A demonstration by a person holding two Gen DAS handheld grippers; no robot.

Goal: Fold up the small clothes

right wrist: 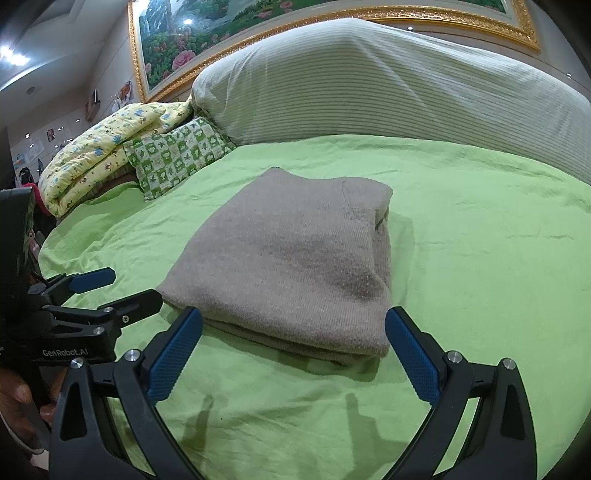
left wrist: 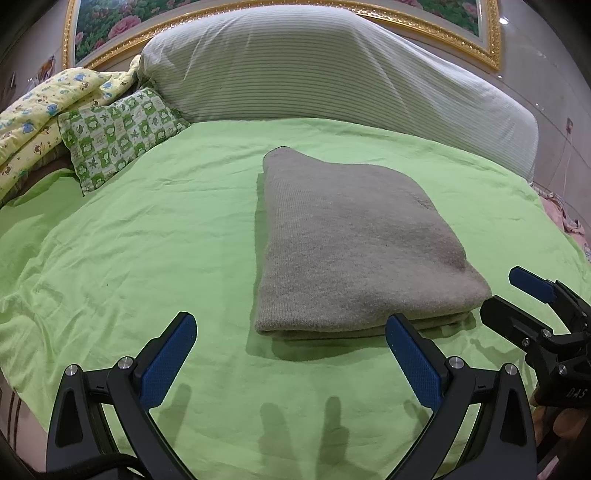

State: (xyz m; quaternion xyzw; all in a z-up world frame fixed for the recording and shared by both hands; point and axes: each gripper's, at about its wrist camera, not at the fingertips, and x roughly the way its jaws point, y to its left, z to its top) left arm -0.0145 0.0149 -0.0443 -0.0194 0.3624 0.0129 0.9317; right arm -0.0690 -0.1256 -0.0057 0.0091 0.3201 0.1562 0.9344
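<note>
Folded grey sweater (left wrist: pixel 351 240) on green sheet (left wrist: pixel 147 240), just beyond both tongs, left tongs (left wrist: pixel 291 354) and right tongs (right wrist: pixel 295 350) wide open, empty

Light green sheet (left wrist: pixel 147 240) is covering the bed, lightly creased; large striped pillow (left wrist: pixel 314 66) is lying across the head end; green-and-white checked cushion (left wrist: pixel 118 133) is sitting at the left, just beside the pillow's corner; yellow printed quilt (left wrist: pixel 33 110) is bunching up behind it, touching it; gold-framed flower painting (right wrist: pixel 207 33) is hanging on the wall above; pink fabric (left wrist: pixel 569 221) is showing past the right bed edge.
</note>
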